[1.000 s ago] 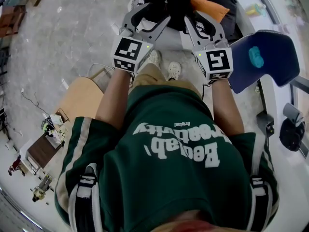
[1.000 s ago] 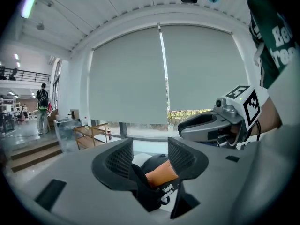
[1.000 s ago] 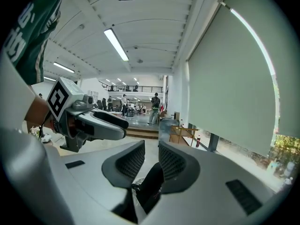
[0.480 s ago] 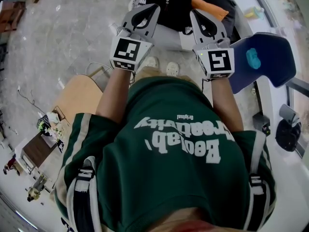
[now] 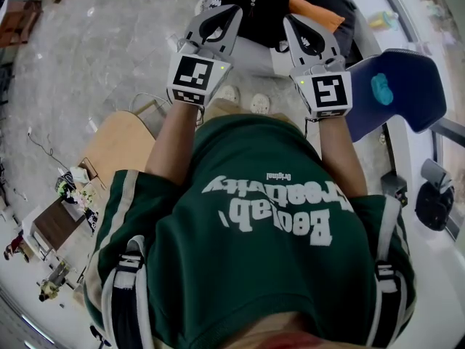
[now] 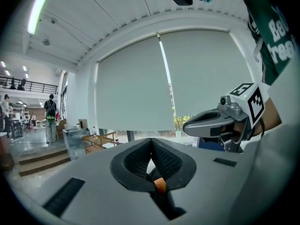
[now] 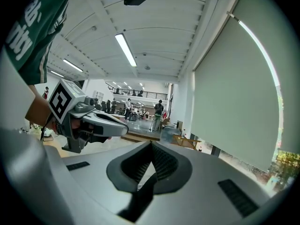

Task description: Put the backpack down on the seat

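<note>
Underfoot, a grey marbled floor (image 5: 109,42) spreads out on every side of the backpack (image 5: 254,2). The room is a tall white hall with a railed gallery at its far end. Two pale roller blinds (image 6: 131,88) cover the window wall beyond the backpack.

One person (image 5: 254,224) in a dark green shirt stands just on the near side of the backpack, both forearms stretched toward it. One blue seat (image 5: 407,78) lies just to the right of the backpack, which is not on it.

The backpack itself is a single black one with an orange panel (image 5: 312,9) on its right side. It is cut off by the top edge of the head view, and what it rests on cannot be made out.

One pale wooden top (image 5: 123,147) sits well down and left of the backpack. Farther that way is one small brown counter (image 5: 62,224) with clutter on it.

There are two grippers, each with one marker cube (image 5: 192,78). The left gripper (image 5: 232,11) meets the backpack's lower left edge, its jaws closed tight with black and orange material pinched between them. The right gripper (image 5: 289,20) meets the lower right edge, its jaws closed the same way on a black band.

Two white shoes (image 5: 231,89) show just below the backpack. One small teal object (image 5: 384,86) lies on the seat, right of the backpack.
</note>
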